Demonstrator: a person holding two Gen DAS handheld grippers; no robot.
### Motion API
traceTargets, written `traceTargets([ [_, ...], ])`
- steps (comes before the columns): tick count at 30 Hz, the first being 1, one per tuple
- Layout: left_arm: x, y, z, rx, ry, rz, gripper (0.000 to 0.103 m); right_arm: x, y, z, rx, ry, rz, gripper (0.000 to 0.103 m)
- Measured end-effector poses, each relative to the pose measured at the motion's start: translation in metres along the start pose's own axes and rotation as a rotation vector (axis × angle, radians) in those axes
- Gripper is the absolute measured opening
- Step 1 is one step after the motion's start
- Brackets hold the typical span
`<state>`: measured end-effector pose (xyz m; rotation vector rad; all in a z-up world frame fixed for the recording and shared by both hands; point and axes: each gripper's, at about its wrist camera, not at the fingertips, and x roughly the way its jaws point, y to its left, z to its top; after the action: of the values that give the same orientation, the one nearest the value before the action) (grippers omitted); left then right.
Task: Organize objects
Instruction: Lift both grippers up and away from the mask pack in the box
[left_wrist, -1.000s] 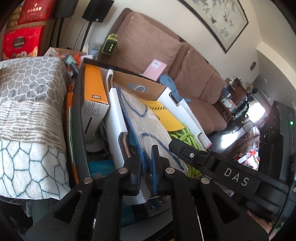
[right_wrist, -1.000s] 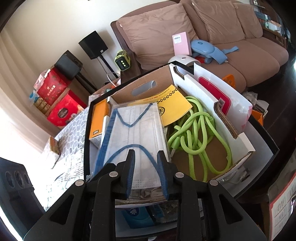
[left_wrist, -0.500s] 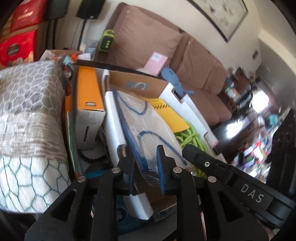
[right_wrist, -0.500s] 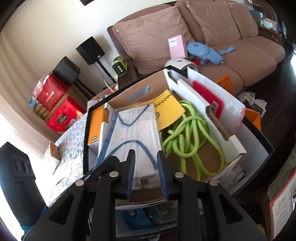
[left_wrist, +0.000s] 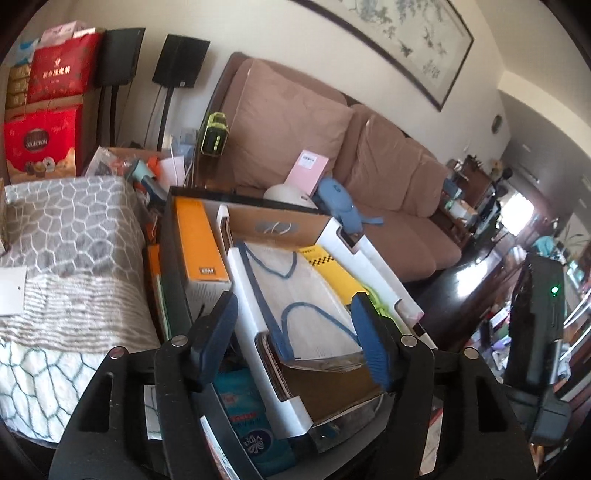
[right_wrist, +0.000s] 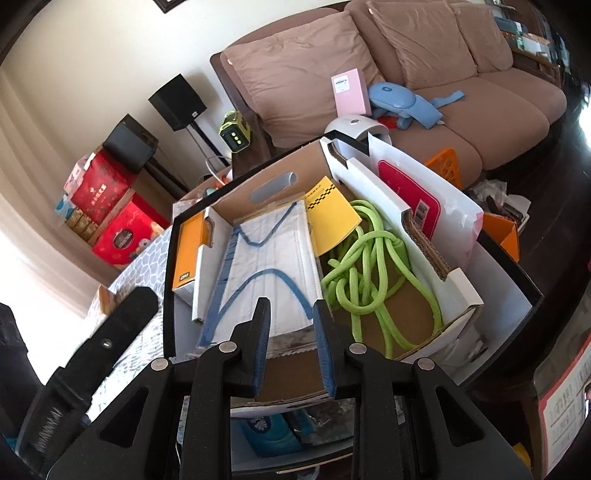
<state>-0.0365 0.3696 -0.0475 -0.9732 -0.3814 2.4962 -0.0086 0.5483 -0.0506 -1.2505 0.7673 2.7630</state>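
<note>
**Mask pack laid in the cardboard box, left claw letting go**

Left wrist view: the left gripper has its jaws opening, the blue pads standing well apart on either side of the mask pack and pressing on nothing. The pack, a clear sleeve of white masks with blue ear loops, lies flat in the cardboard box, its near end at 6 o'clock between the pads, its far end toward 12. At 10 o'clock an orange carton stands on edge just beside the box wall; at 2 o'clock a yellow card peeks from under the pack's right edge. The patterned blanket fills 9 o'clock, the brown sofa spans 12 to 2.

Right wrist view: the right gripper hovers over the near end of the mask pack. Its pads are narrowly parted; whether they pinch the sleeve's edge I cannot tell, since the edge sits right at the pad tips. A tangle of green rope lies at 2 o'clock, touching the pack's right side. The black tray holds the box.

Risks, as I judge them: if the right claw does grip the sleeve and lifts away, the pack would drag out of place. The slick sleeve overhangs the box's near wall and could slide forward. A pad withdrawing carelessly could snag an ear loop or the rope.
</note>
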Motion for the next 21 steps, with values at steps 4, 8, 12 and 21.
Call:
traceTargets([
  [4, -0.002, 0.007, 0.006, -0.012, -0.008, 0.005, 0.061, -0.002, -0.001, 0.000, 0.005, -0.011, -0.001, 0.029],
  [8, 0.000, 0.018, 0.008, -0.043, -0.010, 0.025, 0.060, -0.008, -0.004, 0.001, 0.026, -0.034, -0.001, 0.040],
  [12, 0.005, 0.024, 0.002, -0.055, 0.014, 0.022, 0.059, -0.015, -0.010, 0.002, 0.050, -0.067, -0.009, 0.045],
  [21, 0.021, 0.005, -0.012, 0.044, 0.109, -0.044, 0.024, -0.015, -0.013, 0.004, 0.052, -0.080, -0.030, 0.045],
])
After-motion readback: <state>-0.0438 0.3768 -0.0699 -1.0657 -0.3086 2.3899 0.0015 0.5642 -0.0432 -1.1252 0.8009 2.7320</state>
